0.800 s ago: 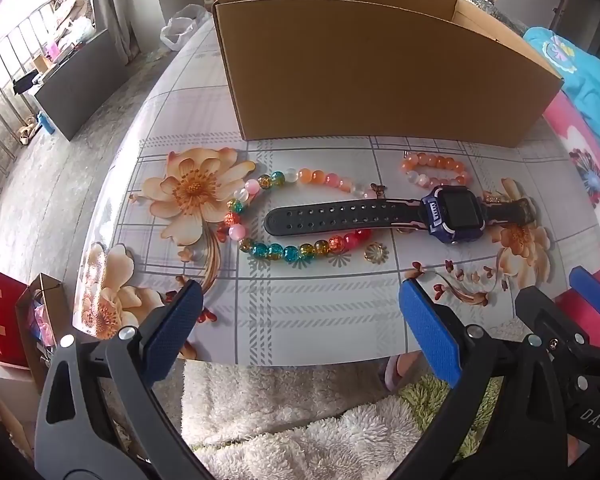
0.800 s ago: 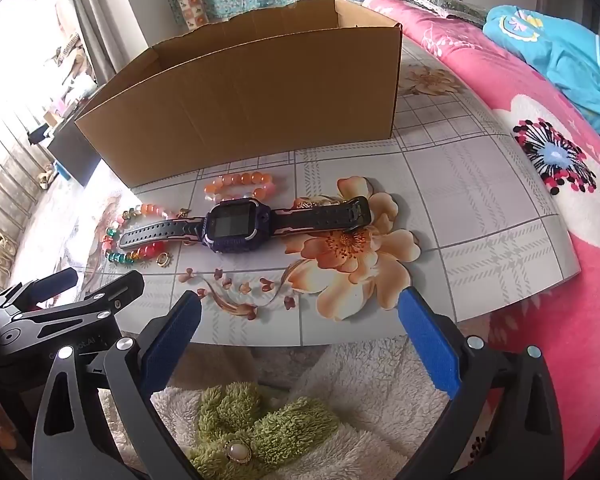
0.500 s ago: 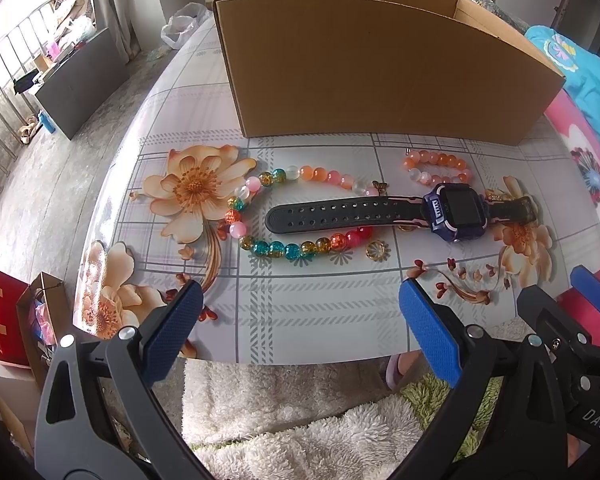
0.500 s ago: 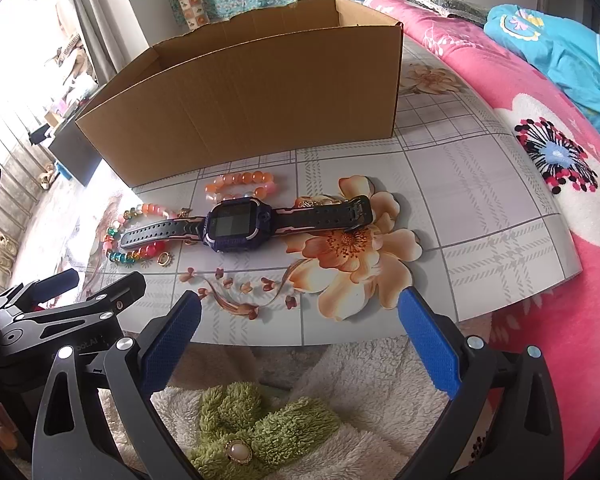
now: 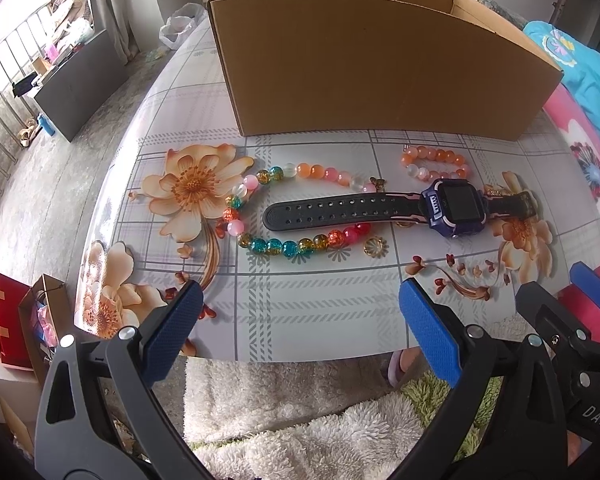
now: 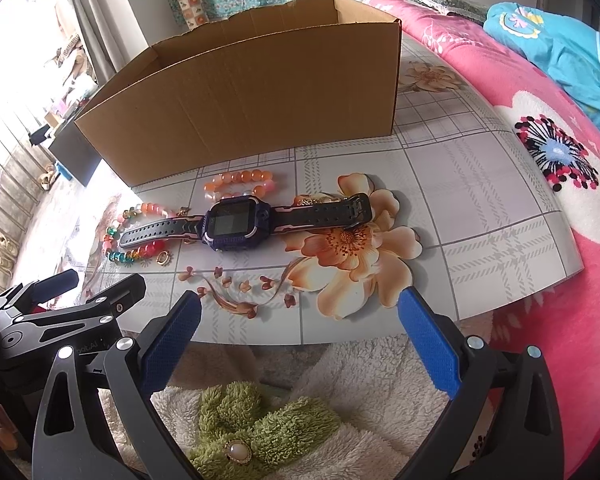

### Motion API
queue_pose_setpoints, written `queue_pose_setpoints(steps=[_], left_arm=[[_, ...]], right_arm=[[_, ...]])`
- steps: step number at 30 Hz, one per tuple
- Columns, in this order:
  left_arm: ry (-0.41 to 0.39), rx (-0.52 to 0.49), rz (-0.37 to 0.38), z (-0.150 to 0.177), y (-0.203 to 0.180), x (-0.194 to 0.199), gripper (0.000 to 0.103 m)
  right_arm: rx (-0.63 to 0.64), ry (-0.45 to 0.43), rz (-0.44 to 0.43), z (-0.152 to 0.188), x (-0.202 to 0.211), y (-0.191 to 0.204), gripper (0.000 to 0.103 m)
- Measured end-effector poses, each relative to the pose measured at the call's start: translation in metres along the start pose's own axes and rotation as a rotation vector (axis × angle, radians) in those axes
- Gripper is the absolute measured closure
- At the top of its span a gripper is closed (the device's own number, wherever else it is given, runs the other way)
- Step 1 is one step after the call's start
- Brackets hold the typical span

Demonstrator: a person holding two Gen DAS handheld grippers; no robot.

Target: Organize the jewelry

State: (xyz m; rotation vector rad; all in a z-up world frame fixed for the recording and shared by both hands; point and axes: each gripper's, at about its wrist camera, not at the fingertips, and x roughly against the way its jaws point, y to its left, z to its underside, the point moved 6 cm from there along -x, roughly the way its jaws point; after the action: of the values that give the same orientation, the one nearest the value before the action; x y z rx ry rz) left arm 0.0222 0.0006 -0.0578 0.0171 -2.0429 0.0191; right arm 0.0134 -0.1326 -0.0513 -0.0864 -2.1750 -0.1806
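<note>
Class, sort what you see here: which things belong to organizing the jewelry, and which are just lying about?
Belongs to the job:
- multicoloured bead string
- orange bead bracelet
- watch
- small gold charm
- cardboard box

Just lying about:
- green plush
- white fleece
- blue cloth
- red gift bag

I see bright daylight from the window on the left, glare washing the table; edges bend, focus is sharp.
</note>
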Motion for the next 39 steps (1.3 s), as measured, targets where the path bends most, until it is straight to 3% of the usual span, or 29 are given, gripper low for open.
queue_pose_setpoints(steps=[11,20,27,31,35,39], left_arm=[[-0.004,-0.008,-0.023,-0.002,0.001,0.001,0.008],[0.031,0.006,0.006,0.002,0.001,-0.004,0.008],[0.006,0.003,0.028,0.002,-0.001,-0.006,0.008],[-0.026,0.014,0.095,0.002,0.004,-0.001,0.008],[-0.074,0.056,0.25,0.003,0.02,0.005,0.008],[-0.197,0.046,0.396,-0.001,0.038,0.018,0.008]], right_arm=[[-0.002,0.005,-0.007,0.0,-0.002,-0.001,0.006],[-0.003,0.006,-0.009,0.0,-0.002,-0.001,0.006],[-0.007,0.017,-0.036,0.002,-0.006,0.001,0.006],[-0.016,0.015,-0.062,0.002,-0.007,0.004,0.006],[-0.029,-0.011,-0.094,-0.005,-0.004,0.006,0.006],[-0.034,-0.046,-0.112,-0.017,-0.003,0.01,0.013]])
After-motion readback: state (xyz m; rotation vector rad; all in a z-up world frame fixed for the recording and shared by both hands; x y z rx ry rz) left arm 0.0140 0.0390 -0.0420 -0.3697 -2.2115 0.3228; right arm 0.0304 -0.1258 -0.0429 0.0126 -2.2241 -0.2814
